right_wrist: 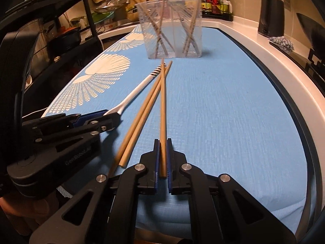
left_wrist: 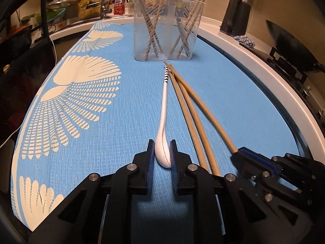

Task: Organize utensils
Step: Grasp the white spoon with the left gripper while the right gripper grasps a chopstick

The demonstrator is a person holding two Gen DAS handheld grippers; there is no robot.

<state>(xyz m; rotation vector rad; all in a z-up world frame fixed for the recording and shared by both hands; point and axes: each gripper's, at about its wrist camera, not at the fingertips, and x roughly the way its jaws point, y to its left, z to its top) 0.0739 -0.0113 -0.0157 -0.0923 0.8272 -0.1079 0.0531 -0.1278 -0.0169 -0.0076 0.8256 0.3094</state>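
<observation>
Left wrist: the left gripper (left_wrist: 162, 152) was clamped on the spoon (left_wrist: 163, 122) bowl, its handle running straight ahead toward the holder (left_wrist: 168, 28).

Right wrist: the right gripper (right_wrist: 163, 158) pinched one chopstick (right_wrist: 162, 111) near its end, pointing likewise at the holder; two more (right_wrist: 140, 118) lay just left on the mat (right_wrist: 223, 111).

spoon: white ceramic spoon (left_wrist: 163, 118), black-striped handle tip pointing toward the container, bowl end on the blue mat
chopsticks: three loose wooden chopsticks (left_wrist: 185, 105) just right of the spoon, tips converging
container: clear plastic container (left_wrist: 168, 26), upright, holding crossed chopsticks
</observation>
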